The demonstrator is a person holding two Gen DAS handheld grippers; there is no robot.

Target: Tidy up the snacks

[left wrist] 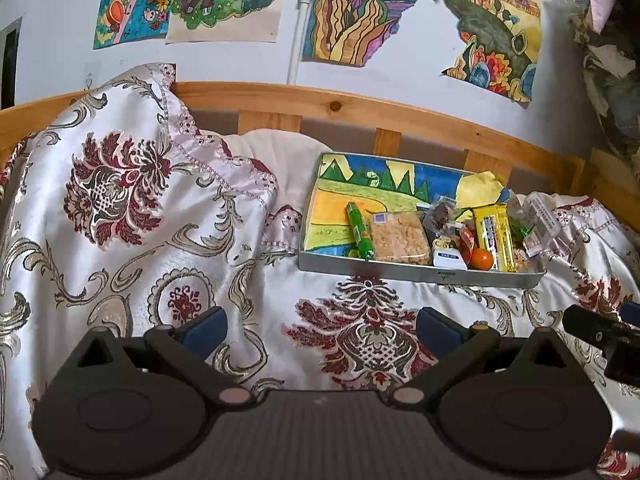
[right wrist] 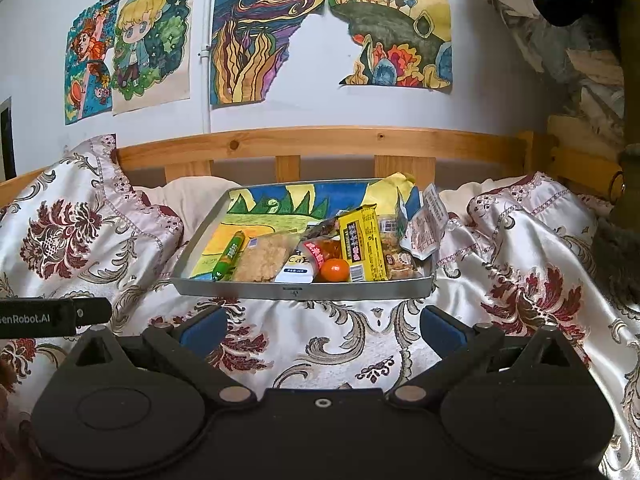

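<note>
A grey metal tray lined with a colourful drawing sits on the bed. It holds a green sausage stick, a clear pack of rice crisp, a white cup, a small orange, a yellow bar and several more packets. My left gripper is open and empty, in front of and left of the tray. My right gripper is open and empty, just in front of the tray.
A patterned satin bedspread covers the bed, bunched high on the left. A wooden bed rail runs behind the tray. Drawings hang on the wall. The other gripper shows at each view's edge.
</note>
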